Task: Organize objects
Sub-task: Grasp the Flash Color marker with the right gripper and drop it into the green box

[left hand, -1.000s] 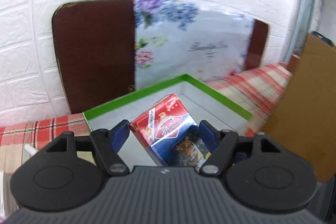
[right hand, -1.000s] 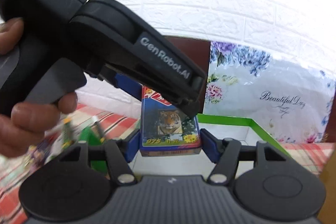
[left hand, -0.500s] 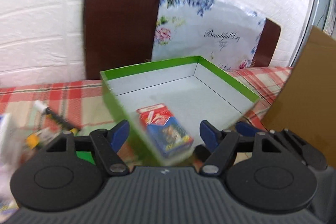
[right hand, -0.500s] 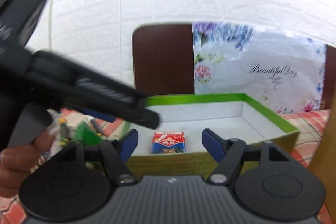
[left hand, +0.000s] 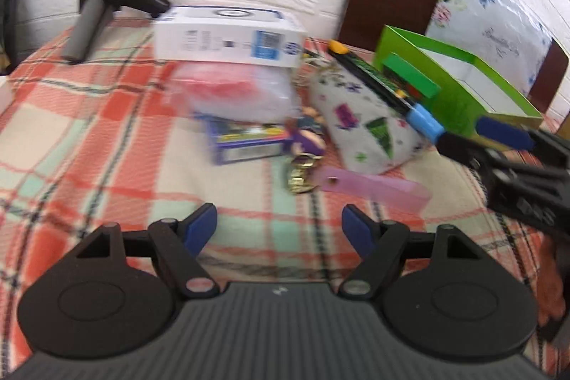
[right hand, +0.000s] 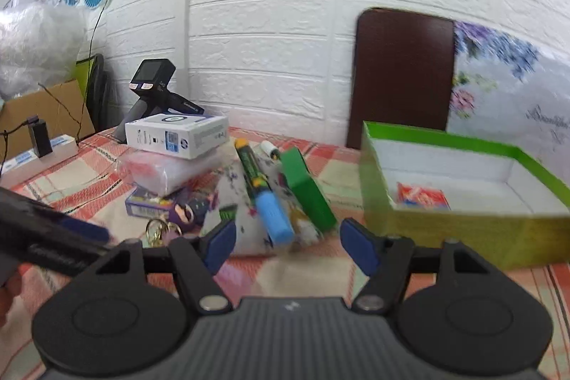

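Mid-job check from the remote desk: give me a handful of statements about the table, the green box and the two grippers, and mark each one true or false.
1. The green box holds a red-and-blue card pack. True.
2. The left gripper is clamped on the pink strap. False: nothing is between its jaws, which are opening; the strap lies on the cloth ahead.
3. The white carton rests on a clear plastic bag. True.
4. The blue-capped marker is inside the green box. False: it lies on the patterned pouch outside it.
5. The right gripper holds nothing. True; its jaws are closing on air.
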The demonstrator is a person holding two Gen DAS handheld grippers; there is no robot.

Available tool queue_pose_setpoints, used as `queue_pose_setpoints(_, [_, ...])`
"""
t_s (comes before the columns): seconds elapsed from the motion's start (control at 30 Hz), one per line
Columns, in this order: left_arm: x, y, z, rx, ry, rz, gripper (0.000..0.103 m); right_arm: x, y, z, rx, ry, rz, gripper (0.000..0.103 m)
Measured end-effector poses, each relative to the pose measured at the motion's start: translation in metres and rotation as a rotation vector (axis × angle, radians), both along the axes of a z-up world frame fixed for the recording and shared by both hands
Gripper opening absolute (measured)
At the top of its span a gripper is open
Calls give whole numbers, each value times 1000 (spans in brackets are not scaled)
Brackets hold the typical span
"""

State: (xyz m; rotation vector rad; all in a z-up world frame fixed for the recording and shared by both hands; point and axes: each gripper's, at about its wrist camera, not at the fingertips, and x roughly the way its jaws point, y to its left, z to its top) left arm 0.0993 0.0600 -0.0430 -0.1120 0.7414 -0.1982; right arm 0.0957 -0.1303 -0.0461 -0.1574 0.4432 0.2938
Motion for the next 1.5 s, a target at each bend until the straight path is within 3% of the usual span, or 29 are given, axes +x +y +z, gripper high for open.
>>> queue_pose_setpoints(0.07, [1,5,1,-30,-1,3,79,15,17,-8,-75,33,6,34])
queue_pose_setpoints(0.17, [4,11,4,-73,10,7,79,26,16,-21,-59,106,-11,18])
queue_pose_setpoints(0.33, [-8,10,6,-213,38,-74,79,-12,10,-27,-11,191,26,18])
queue_pose_setpoints(0.43, [-8,-15,7,-240,69,-151,81,-40,4,-35,77,271,61,18])
queue_pose_setpoints(0.5, [-8,-32,5,-209,80,-160,85,-55,1,-35,137,287,85,18])
queue_pose_setpoints(0.6, [-7,-52,-5,-218,145,-199,73,-67,-3,-32,203,313,120,18])
queue_pose_setpoints(0.63, [-10,-58,-4,-191,127,-193,71,-70,-4,-31,207,308,128,18])
queue_pose_setpoints(0.67, [-12,-63,-2,-164,118,-199,58,-74,-5,-28,209,296,138,18])
queue_pose_setpoints(0.77, [-14,-72,8,-129,104,-214,38,-79,-11,-22,203,244,123,18])
queue_pose_setpoints(0.87, [-15,-75,25,-138,64,-221,35,-79,-22,-13,258,220,119,18])
queue_pose_setpoints(0.97, [-12,-94,47,-122,6,-256,34,-80,-33,-2,262,137,90,18])
queue_pose_setpoints(1.2, [30,-179,83,-73,-67,-420,34,-49,-87,24,248,-34,-75,18])
queue_pose_setpoints(1.33, [65,-226,87,-58,-90,-483,34,-9,-125,28,250,-64,-166,18])
queue_pose_setpoints(1.5, [106,-273,75,-16,-105,-493,36,45,-160,18,228,-54,-257,18])
